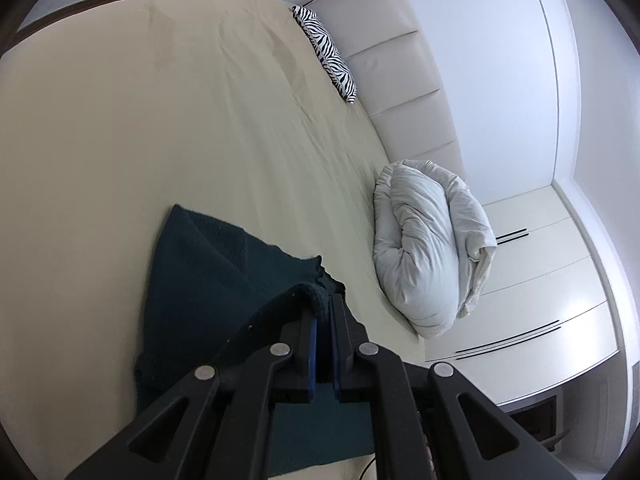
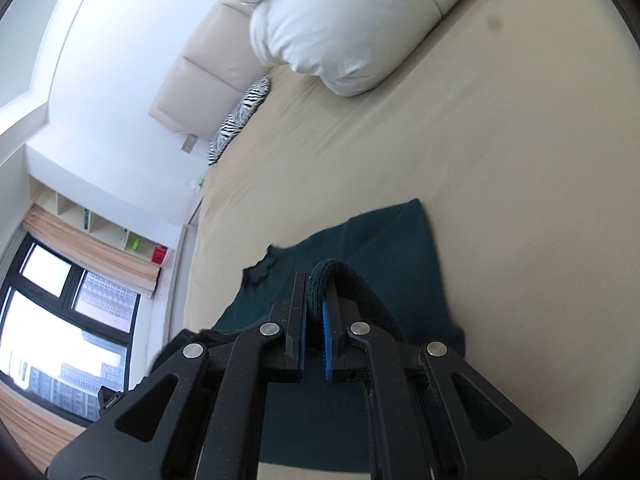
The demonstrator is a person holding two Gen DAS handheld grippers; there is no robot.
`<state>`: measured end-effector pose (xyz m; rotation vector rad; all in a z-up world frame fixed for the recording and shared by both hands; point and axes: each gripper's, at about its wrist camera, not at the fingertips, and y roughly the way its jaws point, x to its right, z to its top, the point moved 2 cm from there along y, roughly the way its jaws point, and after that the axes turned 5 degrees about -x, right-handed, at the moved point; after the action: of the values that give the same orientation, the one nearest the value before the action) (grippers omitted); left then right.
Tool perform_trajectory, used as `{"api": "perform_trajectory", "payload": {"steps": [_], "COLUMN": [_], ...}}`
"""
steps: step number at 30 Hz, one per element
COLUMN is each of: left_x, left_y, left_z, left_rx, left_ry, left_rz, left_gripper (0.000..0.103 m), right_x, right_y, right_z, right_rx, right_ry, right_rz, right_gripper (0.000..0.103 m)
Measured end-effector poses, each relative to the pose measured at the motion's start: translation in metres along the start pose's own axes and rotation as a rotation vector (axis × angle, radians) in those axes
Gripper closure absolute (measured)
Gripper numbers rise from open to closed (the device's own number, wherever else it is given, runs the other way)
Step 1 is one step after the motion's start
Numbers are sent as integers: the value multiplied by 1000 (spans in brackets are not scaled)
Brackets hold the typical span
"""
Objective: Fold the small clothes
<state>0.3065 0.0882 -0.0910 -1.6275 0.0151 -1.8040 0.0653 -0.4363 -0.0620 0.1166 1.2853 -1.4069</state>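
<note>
While a dark teal garment lies spread on a wide bed with a smooth beige sheet, each hand-held gripper pinches a raised fold of its knitted edge. The left hand-held gripper is clamped on the cloth, and so is the right hand-held gripper. A bunched white duvet sits near the padded cream headboard, well apart from the garment, with a zebra-striped pillow farther along the headboard. White walls surround the bed. Pale wardrobe doors stand on one side; on the other, a large window shows buildings outside, with open cubby shelves above it.
</note>
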Motion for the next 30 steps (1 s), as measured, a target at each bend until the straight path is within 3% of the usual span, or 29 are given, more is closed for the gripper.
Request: {"api": "perform_trajectory", "payload": {"steps": [6, 14, 15, 17, 18, 19, 23, 26, 30], "left_x": [-10, -58, -63, -71, -73, -71, -54, -36, -29], "left_y": [50, 79, 82, 80, 76, 72, 55, 43, 36], "left_z": [25, 52, 53, 53, 51, 49, 31, 3, -28], "left_rx": [-9, -14, -14, -18, -11, -6, -1, 1, 10], "left_ry": [14, -75, -86, -107, -105, -93, -21, 87, 154], "left_rz": [83, 167, 174, 164, 154, 157, 154, 196, 258], "left_gripper": [96, 94, 91, 67, 65, 61, 59, 59, 59], "right_x": [13, 32, 34, 36, 36, 36, 37, 32, 27], "right_y": [54, 118, 128, 133, 133, 128, 110, 90, 62], "right_z": [34, 64, 66, 65, 65, 64, 61, 48, 18], "right_rx": [5, -26, -39, -31, -8, 30, 61, 70, 51], "right_ry": [-1, 27, 29, 21, 12, 8, -22, -93, -184], "right_rz": [-71, -116, -138, -141, -150, -159, -144, -169, -199], "right_gripper": [98, 94, 92, 73, 48, 38, 38, 38, 38]}}
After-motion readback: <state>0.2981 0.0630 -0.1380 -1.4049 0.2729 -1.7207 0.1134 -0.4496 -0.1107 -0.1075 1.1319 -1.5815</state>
